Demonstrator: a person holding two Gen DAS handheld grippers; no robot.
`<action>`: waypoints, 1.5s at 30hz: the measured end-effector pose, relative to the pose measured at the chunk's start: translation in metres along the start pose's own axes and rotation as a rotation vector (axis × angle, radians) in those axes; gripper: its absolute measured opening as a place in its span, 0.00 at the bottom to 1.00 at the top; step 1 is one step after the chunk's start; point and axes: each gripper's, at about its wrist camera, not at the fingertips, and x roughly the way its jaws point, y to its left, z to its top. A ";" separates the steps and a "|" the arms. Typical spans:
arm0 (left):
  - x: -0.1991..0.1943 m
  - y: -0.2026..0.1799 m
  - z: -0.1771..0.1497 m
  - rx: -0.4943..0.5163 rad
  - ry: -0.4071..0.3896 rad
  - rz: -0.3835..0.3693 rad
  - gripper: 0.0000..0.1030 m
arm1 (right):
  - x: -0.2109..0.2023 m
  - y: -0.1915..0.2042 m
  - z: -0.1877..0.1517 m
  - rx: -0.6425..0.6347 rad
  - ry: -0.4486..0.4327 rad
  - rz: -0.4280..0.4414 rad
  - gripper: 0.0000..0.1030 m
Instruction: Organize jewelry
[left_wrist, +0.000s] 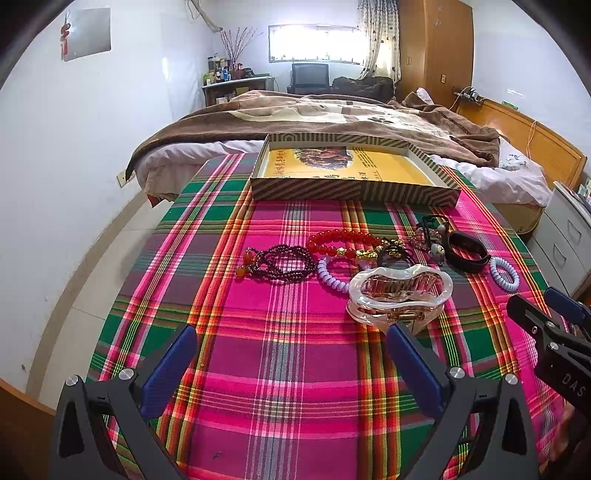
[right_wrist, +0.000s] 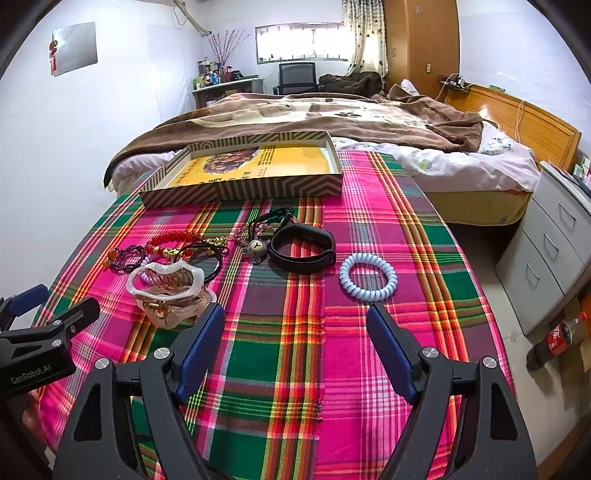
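Observation:
Jewelry lies in a row on the plaid tablecloth: a dark red bead bracelet (left_wrist: 282, 263), a red bead bracelet (left_wrist: 341, 240), a clear hair claw (left_wrist: 400, 291), a black wristband (left_wrist: 467, 251) and a pale blue coil hair tie (right_wrist: 368, 277). A shallow striped box (left_wrist: 351, 190) with a yellow bottom stands behind them. My left gripper (left_wrist: 291, 347) is open and empty; its right fingertip is close to the hair claw. My right gripper (right_wrist: 295, 325) is open and empty, just in front of the coil tie.
The table (right_wrist: 406, 221) stands against a bed (right_wrist: 461, 166) with a brown blanket. Grey drawers (right_wrist: 554, 258) and a cola bottle (right_wrist: 557, 339) on the floor are at the right. A white wall is at the left.

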 end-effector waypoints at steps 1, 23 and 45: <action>0.000 0.000 0.000 -0.002 -0.001 0.000 1.00 | 0.000 0.000 0.000 -0.002 0.001 -0.001 0.77; 0.005 0.007 0.002 0.008 0.012 -0.017 1.00 | 0.004 0.008 0.003 -0.031 0.009 0.005 0.77; 0.014 0.079 0.019 -0.016 0.000 -0.033 1.00 | 0.035 0.080 0.017 -0.395 0.053 0.401 0.63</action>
